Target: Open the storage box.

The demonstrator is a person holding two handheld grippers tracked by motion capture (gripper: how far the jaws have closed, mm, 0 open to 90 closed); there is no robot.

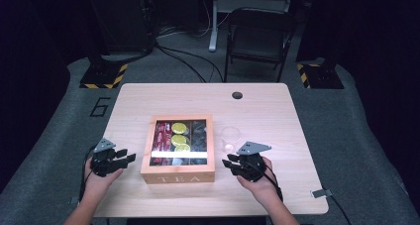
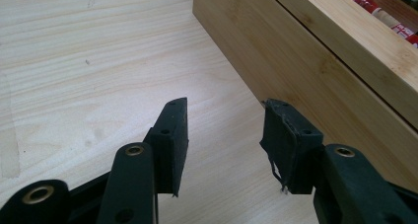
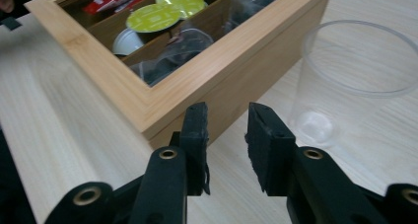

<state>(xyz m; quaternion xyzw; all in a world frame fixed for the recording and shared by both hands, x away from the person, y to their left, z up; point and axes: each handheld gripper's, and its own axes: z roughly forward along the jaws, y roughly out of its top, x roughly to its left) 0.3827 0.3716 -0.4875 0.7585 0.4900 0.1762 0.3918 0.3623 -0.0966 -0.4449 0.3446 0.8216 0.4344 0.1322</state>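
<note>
The right tool (image 3: 226,130) has its black jaws a small gap apart with nothing between them, just beside the near right corner of the square bamboo tea box with a clear window lid (image 3: 162,98). The left tool (image 2: 226,135), jaws a little wider and empty, rests close to the left wall of the box (image 2: 296,71). The box sits in the middle of the pale wooden desk (image 1: 267,111), showing yellow-topped capsules (image 1: 179,128) and red packets (image 1: 162,136). Both hands (image 1: 260,180) lie low on the desk, pointing inward.

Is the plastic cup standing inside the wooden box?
No, the clear plastic cup stands on the table beside the wooden box, at its right side.
</note>
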